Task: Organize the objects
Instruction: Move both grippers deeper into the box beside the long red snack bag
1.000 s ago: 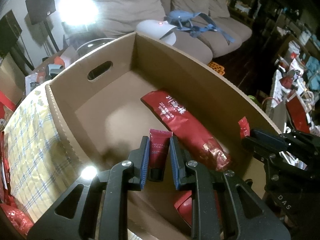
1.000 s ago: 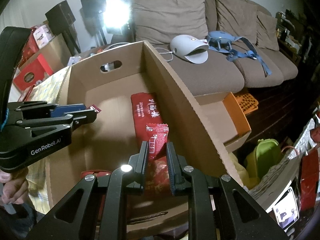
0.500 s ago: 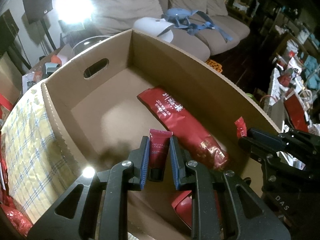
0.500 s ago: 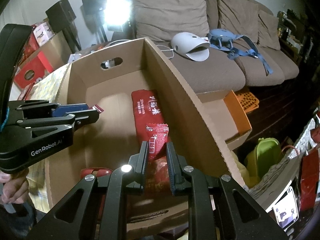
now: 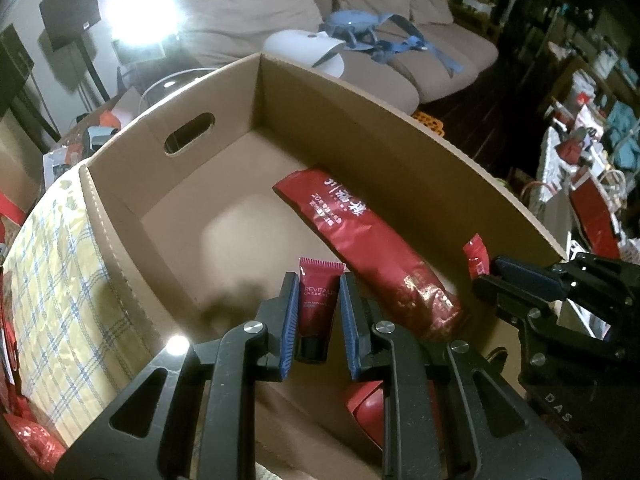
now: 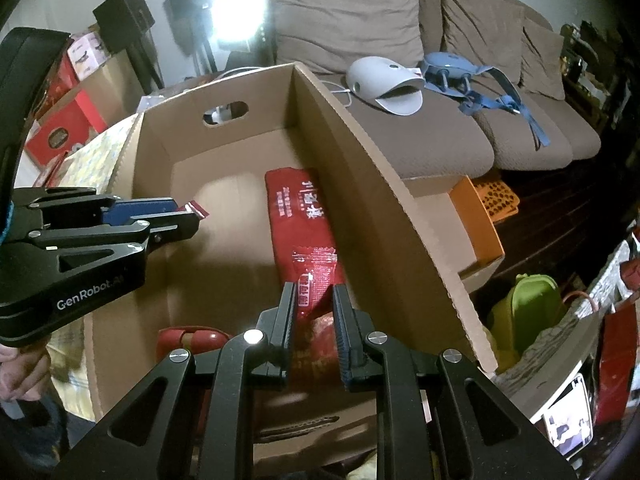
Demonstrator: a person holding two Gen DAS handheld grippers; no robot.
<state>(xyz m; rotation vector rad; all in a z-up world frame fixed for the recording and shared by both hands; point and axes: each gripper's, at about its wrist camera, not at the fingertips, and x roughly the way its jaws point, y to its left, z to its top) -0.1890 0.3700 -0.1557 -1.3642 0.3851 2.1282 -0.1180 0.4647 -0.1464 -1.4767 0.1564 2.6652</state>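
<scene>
Left gripper (image 5: pixel 318 312) pinches a red tube (image 5: pixel 318 304); right gripper (image 6: pixel 314 312) pinches a red sachet (image 6: pixel 314 276), both above the box (image 5: pixel 360 120).

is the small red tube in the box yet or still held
Still held, not yet dropped: the red tube sits clamped between the left gripper pads, hanging above the cardboard box floor.

No displacement noted: the open brown cardboard box (image 5: pixel 360 128) sits a shade toward 9 o'clock in the left view; its contents lie undisturbed.
</scene>
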